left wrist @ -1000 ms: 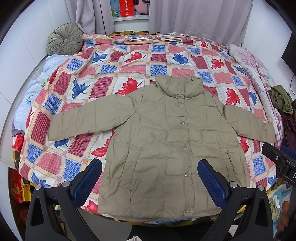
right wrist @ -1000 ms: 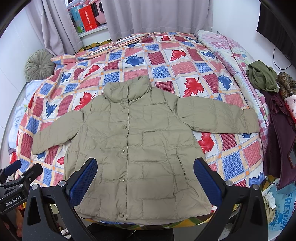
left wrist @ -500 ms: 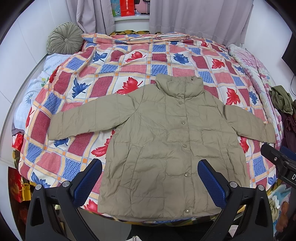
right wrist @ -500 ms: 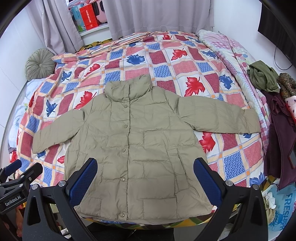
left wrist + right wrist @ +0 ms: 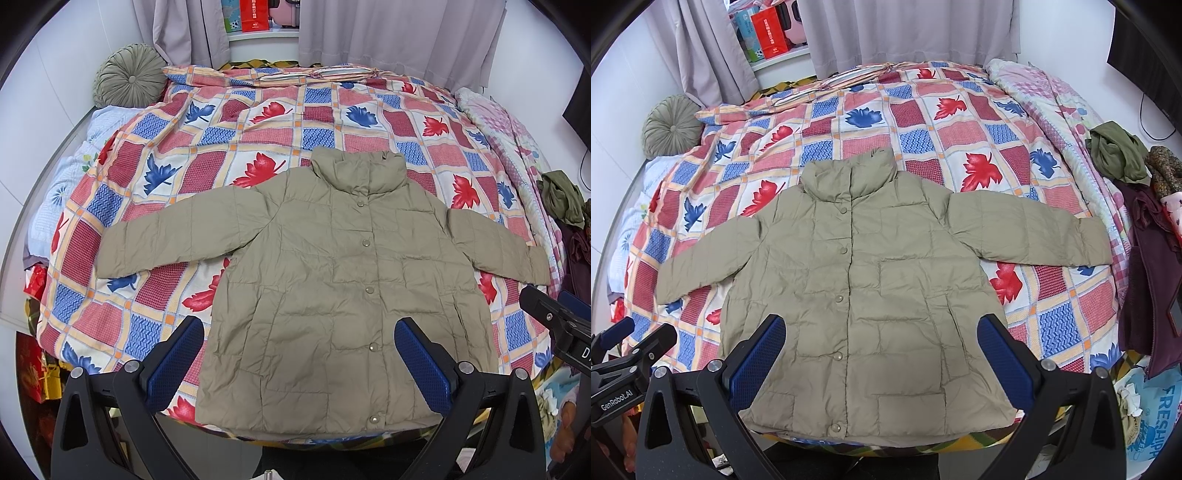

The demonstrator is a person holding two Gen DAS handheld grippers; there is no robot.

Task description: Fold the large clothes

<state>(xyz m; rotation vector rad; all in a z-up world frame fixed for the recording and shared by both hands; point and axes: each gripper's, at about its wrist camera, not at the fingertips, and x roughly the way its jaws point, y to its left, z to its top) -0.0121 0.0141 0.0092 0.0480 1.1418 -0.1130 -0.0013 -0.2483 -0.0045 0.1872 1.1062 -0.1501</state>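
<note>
1. The jacket [image 5: 332, 295] lies flat and buttoned on the bed [image 5: 221, 147], filling the centre of both frames.
2. Its collar points to the top of the frame, its hem to the bottom edge; the long axis runs sleeve to sleeve, left to right.
3. The left tongs [image 5: 299, 365] and the right tongs [image 5: 881, 365] stand wide apart above the hem, holding nothing.
</note>
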